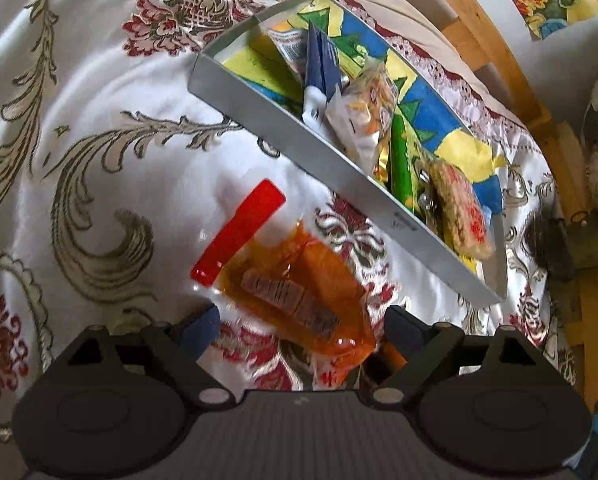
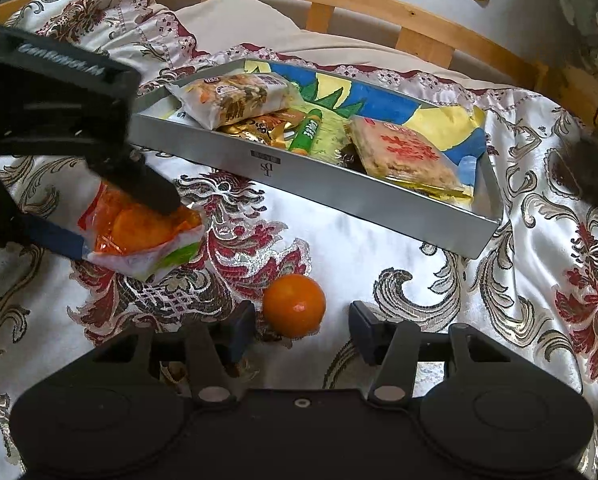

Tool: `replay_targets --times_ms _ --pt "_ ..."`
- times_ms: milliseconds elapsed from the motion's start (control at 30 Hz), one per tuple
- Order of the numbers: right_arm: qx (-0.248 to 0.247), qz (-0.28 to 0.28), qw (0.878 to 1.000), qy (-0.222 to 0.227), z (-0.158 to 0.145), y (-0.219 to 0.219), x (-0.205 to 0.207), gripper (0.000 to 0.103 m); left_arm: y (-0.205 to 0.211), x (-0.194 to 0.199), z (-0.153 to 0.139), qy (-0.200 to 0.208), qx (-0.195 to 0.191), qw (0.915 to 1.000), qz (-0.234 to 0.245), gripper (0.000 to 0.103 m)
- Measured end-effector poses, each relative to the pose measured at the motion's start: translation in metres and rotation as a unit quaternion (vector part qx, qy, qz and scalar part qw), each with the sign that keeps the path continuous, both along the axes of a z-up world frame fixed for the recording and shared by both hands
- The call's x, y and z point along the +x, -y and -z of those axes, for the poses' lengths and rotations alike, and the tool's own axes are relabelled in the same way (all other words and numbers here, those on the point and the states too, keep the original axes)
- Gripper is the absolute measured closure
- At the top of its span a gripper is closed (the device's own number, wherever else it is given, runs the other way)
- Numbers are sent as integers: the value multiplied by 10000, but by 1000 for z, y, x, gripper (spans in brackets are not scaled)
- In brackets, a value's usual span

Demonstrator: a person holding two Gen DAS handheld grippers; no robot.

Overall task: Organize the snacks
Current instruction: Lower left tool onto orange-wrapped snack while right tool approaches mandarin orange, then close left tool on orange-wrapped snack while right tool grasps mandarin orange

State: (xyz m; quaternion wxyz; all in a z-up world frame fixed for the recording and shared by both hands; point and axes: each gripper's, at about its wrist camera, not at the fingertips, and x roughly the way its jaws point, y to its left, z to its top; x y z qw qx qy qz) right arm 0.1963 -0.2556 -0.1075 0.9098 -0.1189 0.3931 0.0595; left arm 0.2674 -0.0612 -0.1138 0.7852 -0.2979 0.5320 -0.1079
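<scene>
Already the left gripper [image 1: 299,332] brackets the orange snack packet [image 1: 295,292] on the bed, jaws wide, pads apparently not pressing. At six o'clock in its own view, the right gripper [image 2: 303,330] stands half open around the orange [image 2: 294,305], seemingly without contact. Toward twelve o'clock the filled tray [image 2: 339,188] waits, its near wall between.

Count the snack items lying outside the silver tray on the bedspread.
2: an orange snack packet between the left gripper's fingers, and an orange by the right gripper. Others may be hidden.
</scene>
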Motion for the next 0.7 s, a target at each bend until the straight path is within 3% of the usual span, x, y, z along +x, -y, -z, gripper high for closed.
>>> replay_targets --times_ms 267,467,600,700 --pt "-1 -54 10000 21 1 0 0 61 24 -8 -5 306 944 9929 656 26" --pt "0 -78 10000 36 2 -1 -1 63 21 -9 -7 319 816 9941 642 40" --pt "67 -54 10000 19 2 1 -1 63 22 -9 -7 352 854 9936 643 41" --pt "161 -35 9999 46 2 3 0 56 23 -9 -7 383 884 9932 655 41"
